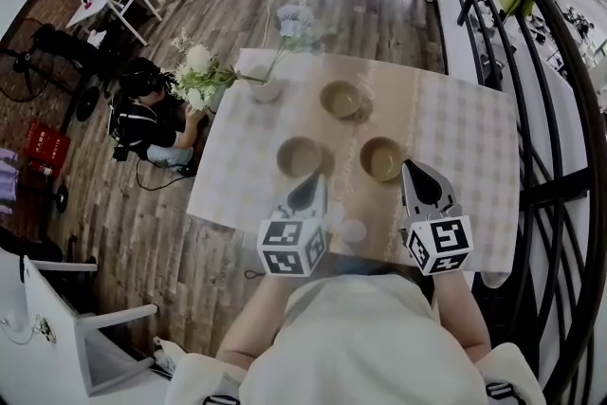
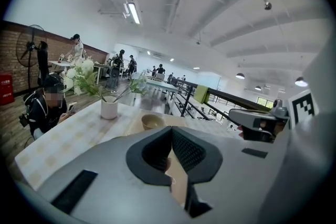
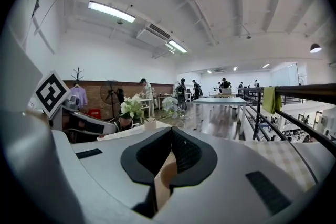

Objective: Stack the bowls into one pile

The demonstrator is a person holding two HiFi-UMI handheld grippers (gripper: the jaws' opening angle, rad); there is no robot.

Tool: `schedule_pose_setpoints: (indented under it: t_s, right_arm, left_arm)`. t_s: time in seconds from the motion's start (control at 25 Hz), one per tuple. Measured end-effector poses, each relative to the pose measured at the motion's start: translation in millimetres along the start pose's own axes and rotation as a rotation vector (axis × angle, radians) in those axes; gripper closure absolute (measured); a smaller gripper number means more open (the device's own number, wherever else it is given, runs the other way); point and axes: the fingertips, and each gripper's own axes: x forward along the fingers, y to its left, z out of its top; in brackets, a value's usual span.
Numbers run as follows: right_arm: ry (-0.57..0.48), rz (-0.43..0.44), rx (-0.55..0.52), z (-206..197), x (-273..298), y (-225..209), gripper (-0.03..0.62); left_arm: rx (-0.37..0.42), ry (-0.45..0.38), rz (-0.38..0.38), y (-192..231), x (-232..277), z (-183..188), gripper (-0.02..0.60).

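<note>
Three tan bowls stand apart on the checked tablecloth (image 1: 455,133): a far one (image 1: 340,98), a near left one (image 1: 300,156) and a near right one (image 1: 383,157). My left gripper (image 1: 312,189) hovers just short of the near left bowl, tips together, holding nothing. My right gripper (image 1: 420,177) sits just right of the near right bowl, also shut and empty. In the left gripper view the far bowl (image 2: 153,121) shows beyond the closed jaws (image 2: 171,134). The right gripper view shows its tips (image 3: 170,135) meeting, with no bowl in sight.
A white vase of flowers (image 1: 265,86) stands at the table's far left corner, also seen as a vase (image 2: 109,109). A small clear cup (image 1: 353,230) sits near the front edge between the grippers. A black railing (image 1: 541,109) runs along the right. A person (image 1: 152,123) sits on the floor left of the table.
</note>
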Motion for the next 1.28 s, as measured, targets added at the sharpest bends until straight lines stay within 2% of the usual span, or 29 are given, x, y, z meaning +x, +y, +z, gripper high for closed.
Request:
schedule_pose_setpoints:
  t_s: [0.72, 1.0, 1.12, 1.28]
  right_arm:
    - [0.157, -0.004, -0.013, -69.4, 52.2, -47.5, 0.592]
    - [0.236, -0.013, -0.019, -99.2, 66.9, -59.0, 0.588]
    - [0.284, -0.012, -0.030, -113.0, 74.6, -61.4, 0.538]
    - [0.351, -0.029, -0.033, -137.0, 79.8, -67.7, 0.530]
  left_arm:
    - [-0.040, 0.052, 0.061, 7.1, 20.6, -19.9, 0.577]
    - [-0.011, 0.059, 0.080, 7.3, 20.0, -16.8, 0.577]
    - [-0.002, 0.057, 0.083, 9.6, 21.2, -13.0, 0.577]
    - [-0.007, 0.059, 0.080, 12.6, 23.5, -11.8, 0.577]
